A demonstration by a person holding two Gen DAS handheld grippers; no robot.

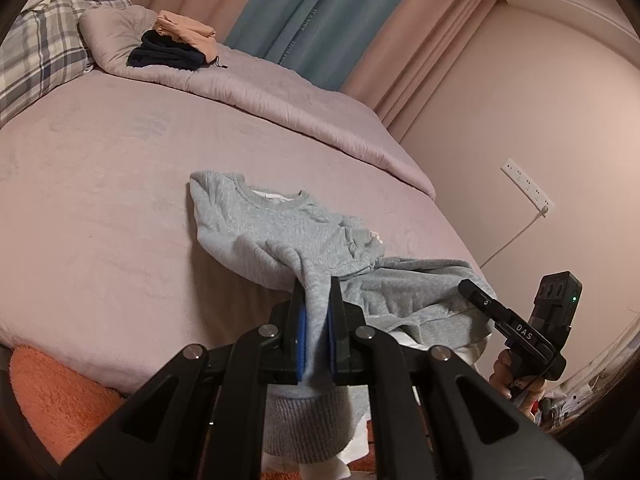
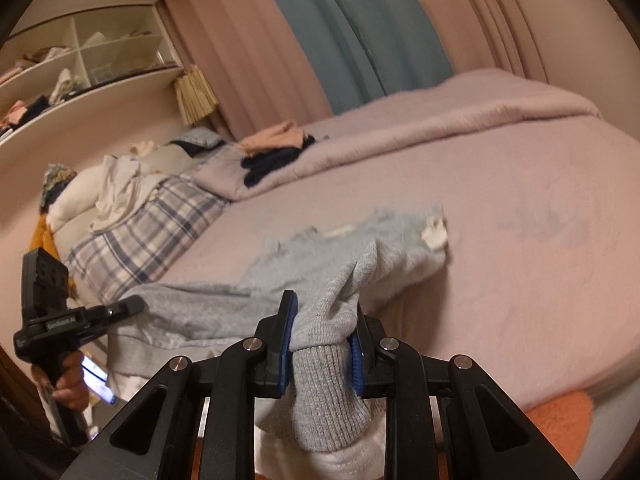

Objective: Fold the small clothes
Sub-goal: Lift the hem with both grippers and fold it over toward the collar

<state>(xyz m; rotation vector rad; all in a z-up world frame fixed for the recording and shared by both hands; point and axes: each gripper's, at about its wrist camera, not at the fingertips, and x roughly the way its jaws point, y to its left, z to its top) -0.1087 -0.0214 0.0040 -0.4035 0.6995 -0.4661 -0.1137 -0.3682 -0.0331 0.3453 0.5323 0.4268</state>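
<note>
A small grey sweatshirt [image 1: 276, 232] lies on the pink bed [image 1: 100, 200], collar away from me, its lower part lifted off the near edge. My left gripper [image 1: 316, 292] is shut on one grey sleeve, whose ribbed cuff [image 1: 308, 424] hangs below the jaws. My right gripper [image 2: 324, 304] is shut on the other sleeve, its ribbed cuff [image 2: 328, 396] hanging down too. The sweatshirt [image 2: 320, 256] stretches away across the bed [image 2: 520, 260] in the right wrist view. Each gripper shows in the other's view, the right one [image 1: 468, 286] and the left one [image 2: 136, 304].
Folded dark and peach clothes [image 1: 176, 46] lie on a rolled pink quilt [image 1: 280, 100] at the far side. A plaid pillow [image 1: 36, 56] lies at the bed's head. Curtains [image 1: 320, 20] hang behind. An orange rug [image 1: 52, 396] lies below the bed's near edge. Shelves [image 2: 80, 64] line the wall.
</note>
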